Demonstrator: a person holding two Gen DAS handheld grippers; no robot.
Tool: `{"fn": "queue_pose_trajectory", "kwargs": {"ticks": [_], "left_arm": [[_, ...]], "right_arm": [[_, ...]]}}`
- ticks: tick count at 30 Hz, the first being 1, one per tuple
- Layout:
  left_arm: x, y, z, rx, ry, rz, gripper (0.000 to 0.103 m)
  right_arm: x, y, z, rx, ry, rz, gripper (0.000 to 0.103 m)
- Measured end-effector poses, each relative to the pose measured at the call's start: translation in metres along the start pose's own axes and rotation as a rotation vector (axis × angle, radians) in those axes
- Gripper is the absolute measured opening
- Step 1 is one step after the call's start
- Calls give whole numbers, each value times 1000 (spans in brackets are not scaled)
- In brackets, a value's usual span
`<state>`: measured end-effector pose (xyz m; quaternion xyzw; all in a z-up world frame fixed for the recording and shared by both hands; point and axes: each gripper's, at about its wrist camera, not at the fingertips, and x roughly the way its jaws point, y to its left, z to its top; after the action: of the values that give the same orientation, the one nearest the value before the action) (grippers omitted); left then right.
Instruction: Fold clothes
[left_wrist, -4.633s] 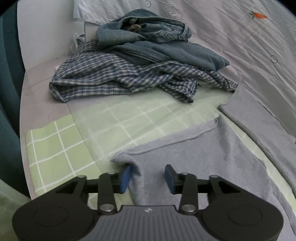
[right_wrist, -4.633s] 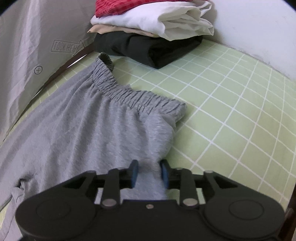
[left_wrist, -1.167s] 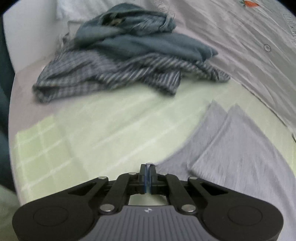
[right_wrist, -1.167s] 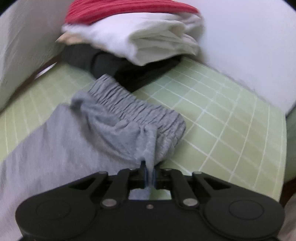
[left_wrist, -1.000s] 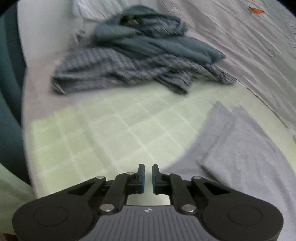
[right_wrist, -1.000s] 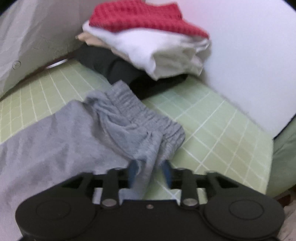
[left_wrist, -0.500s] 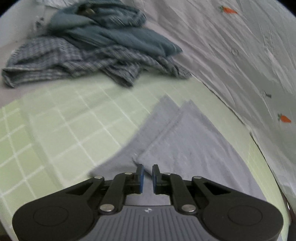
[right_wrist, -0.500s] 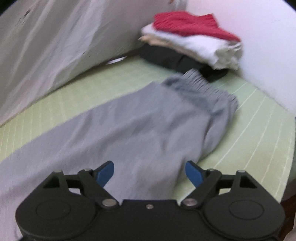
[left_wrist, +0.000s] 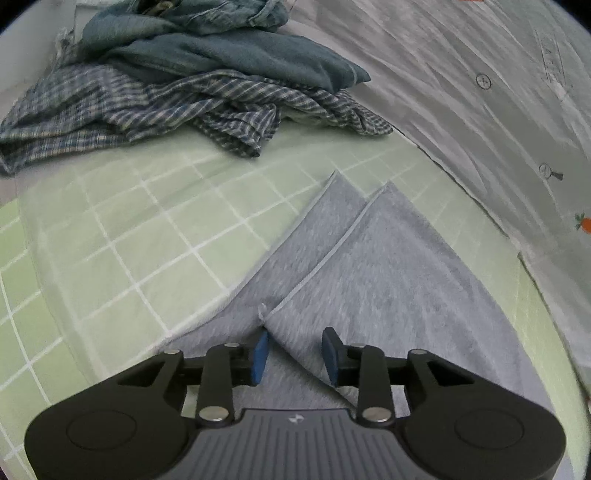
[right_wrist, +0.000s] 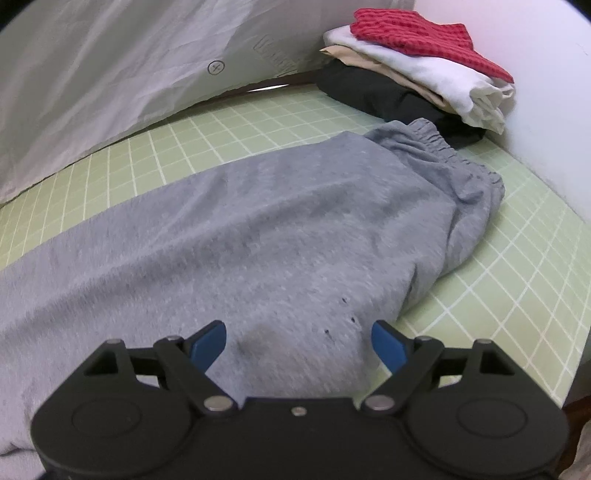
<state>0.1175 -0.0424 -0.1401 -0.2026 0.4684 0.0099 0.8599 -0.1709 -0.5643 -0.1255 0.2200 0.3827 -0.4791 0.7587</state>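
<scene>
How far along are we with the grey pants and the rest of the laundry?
Done: the grey pants lie folded lengthwise, legs overlapped, beside a folded stack. In hand: nothing; the left gripper and right gripper are open above the pants. Left: folding the pants shorter, then the plaid shirt and jeans.

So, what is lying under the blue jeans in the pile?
Under the blue jeans lies a crumpled blue plaid shirt, spread on the green checked sheet. Whether more clothes lie beneath is hidden.
</scene>
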Motion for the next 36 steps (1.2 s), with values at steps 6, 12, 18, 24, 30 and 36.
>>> {"fn": "queue_pose_trajectory", "kwargs": {"ticks": [6, 12, 18, 24, 30, 36], "left_arm": [[5, -10, 1, 58, -18, 20, 36], [1, -19, -1, 140, -48, 9, 6], [-20, -20, -1, 162, -136, 6, 2], [-74, -17, -4, 159, -244, -30, 2], [-49, 27, -21, 4, -138, 57, 2], [-48, 30, -27, 70, -121, 127, 3]], "right_arm": [[2, 8, 0, -53, 10, 1, 87], [2, 12, -2, -84, 2, -4, 86], [3, 8, -2, -72, 0, -11, 86], [4, 2, 0, -71, -3, -24, 86], [7, -4, -3, -83, 19, -23, 86], [5, -8, -2, -117, 8, -16, 85]]}}
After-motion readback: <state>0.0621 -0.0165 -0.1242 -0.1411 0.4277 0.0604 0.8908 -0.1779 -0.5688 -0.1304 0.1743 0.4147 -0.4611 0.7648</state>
